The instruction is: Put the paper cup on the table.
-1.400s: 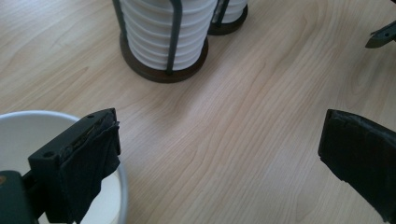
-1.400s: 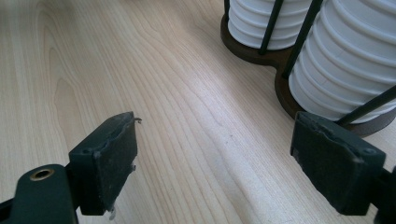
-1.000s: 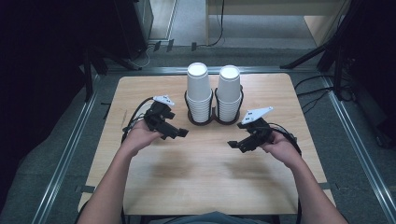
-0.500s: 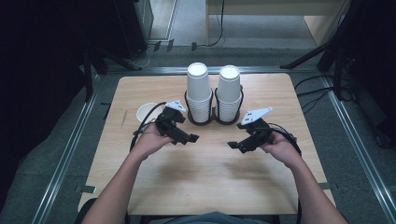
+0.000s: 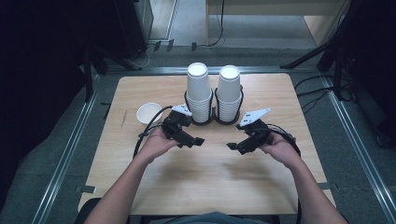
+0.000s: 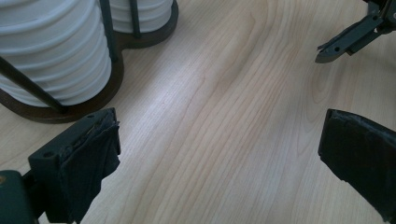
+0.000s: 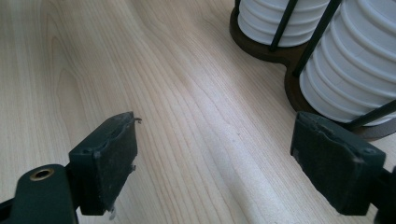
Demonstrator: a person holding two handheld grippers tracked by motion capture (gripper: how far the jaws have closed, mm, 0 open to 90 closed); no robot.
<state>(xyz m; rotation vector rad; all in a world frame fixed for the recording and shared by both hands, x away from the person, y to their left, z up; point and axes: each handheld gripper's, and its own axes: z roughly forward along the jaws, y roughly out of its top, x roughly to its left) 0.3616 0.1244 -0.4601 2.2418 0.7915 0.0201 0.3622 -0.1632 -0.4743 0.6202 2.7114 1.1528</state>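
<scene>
White cup stacks (image 5: 213, 93), dark brown holder (image 5: 212, 122), pale wood-grain table (image 5: 210, 186), black hand-held grippers

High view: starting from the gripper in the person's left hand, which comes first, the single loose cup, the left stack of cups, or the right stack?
Measured from the left gripper:
1. Left stack of cups, just beyond it in the holder.
2. Single loose cup, out to its left; close to the left stack in distance, so these two are hard to rank.
3. Right stack of cups, plainly farthest, across the holder.
</scene>
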